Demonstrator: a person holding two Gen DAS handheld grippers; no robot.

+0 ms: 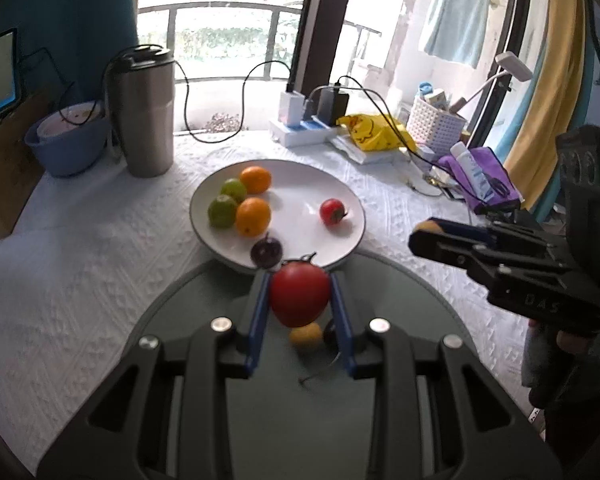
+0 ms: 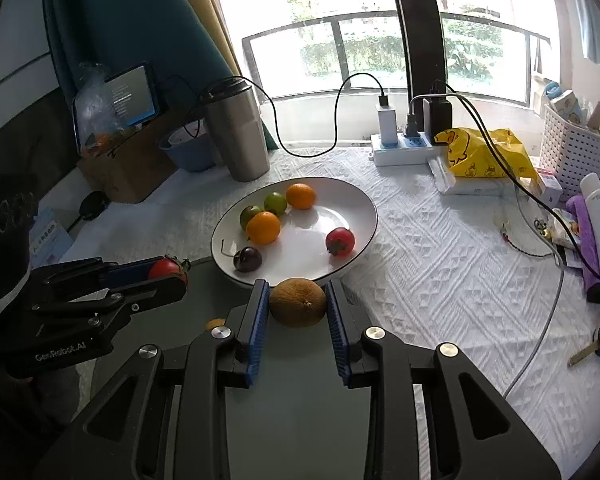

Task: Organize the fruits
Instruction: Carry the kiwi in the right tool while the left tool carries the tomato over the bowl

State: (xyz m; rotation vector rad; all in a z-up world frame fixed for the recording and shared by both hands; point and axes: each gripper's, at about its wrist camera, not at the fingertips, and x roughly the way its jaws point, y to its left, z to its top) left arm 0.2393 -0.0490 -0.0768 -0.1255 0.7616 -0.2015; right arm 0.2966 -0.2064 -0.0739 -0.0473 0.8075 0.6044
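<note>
**Both tongs loaded, short of the white plate**

The left gripper (image 1: 300,300) sits at the lower centre of its own view, its blue pads clamped on a red tomato (image 1: 299,294) from either side, the stem end pointing toward the plate. Seen from the right wrist, this tool comes in from the left edge with the tomato pinched at its tip. Below it, on a dark round tray (image 1: 180,320), lie a small yellow fruit (image 1: 306,335) and a dark one partly hidden behind the right pad.

The right gripper (image 2: 298,304) is closed on a brown, rough-skinned kiwi (image 2: 298,302), held low in the centre of its frame just in front of the plate's near rim.

The white plate (image 2: 340,200) fills mid-frame on a white textured tablecloth (image 2: 440,260). On it, two oranges (image 2: 263,228) and two green fruits (image 2: 275,203) cluster toward the upper left, a dark plum (image 2: 247,259) lies at the near left, and a second tomato (image 2: 340,241) sits alone on the right.

Further up, a steel tumbler (image 2: 238,132) stands left of centre, a power strip (image 2: 404,150) and a yellow bag (image 2: 484,154) at upper right.
</note>
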